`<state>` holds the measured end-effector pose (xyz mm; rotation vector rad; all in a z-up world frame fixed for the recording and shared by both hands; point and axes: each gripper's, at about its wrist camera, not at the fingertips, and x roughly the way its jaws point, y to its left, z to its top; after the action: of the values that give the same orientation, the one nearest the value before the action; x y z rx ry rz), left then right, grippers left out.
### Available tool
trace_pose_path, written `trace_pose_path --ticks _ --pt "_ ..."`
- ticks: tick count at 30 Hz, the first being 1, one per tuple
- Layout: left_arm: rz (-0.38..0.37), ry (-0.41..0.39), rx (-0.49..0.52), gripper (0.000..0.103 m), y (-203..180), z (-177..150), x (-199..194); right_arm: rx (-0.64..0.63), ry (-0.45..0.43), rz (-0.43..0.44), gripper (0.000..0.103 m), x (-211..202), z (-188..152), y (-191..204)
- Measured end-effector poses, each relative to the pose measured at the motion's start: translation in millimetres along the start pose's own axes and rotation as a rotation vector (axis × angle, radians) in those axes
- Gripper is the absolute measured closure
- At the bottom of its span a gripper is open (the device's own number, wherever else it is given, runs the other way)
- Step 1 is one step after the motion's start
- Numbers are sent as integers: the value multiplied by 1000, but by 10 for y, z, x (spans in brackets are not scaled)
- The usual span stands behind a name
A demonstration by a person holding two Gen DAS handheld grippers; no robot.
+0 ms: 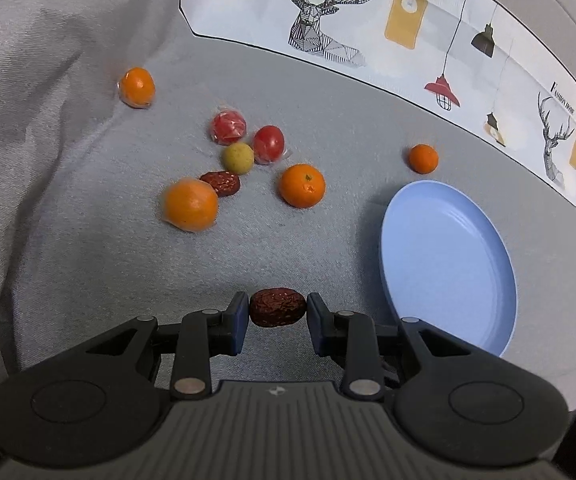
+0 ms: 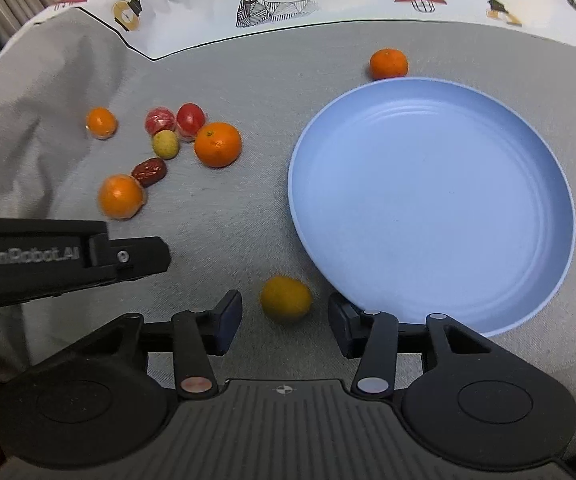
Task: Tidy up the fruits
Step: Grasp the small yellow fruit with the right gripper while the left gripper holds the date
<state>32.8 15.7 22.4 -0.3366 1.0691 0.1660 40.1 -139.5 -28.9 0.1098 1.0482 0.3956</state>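
Blue plate (image 1: 448, 264) rim hides behind left tool (image 1: 277, 312).

The left claw (image 1: 276, 312) is black with dark blue pads and grips a wrinkled dark red-brown date (image 1: 277, 307). The right claw (image 2: 286, 316) has the same black and dark blue. Between its fingers lies a yellow-orange fruit (image 2: 286, 298). The plate (image 2: 528, 280) is pale blue with faint rings. The cloth (image 1: 88, 272) is plain grey. The far sheet (image 1: 328, 8) is white with black line-drawn deer, and red, yellow and black lamps. Far left lie orange mandarins (image 1: 302, 185), red tomatoes (image 1: 269, 143), a yellow-green fruit (image 1: 239, 157) and another dark red date (image 1: 221, 182).
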Motion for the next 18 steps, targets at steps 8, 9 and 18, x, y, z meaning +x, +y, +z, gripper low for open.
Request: trace_pose_path --ticks 8,9,18 --pt "-16 -4 -22 69 96 17 -44 -4 5 15 73 -24 15 70" --pt "-19 -5 -25 69 104 20 -52 -7 6 27 73 -56 16 74" --pt "-27 -14 -38 69 107 40 -74 -175 -146 101 73 -856 395 -1"
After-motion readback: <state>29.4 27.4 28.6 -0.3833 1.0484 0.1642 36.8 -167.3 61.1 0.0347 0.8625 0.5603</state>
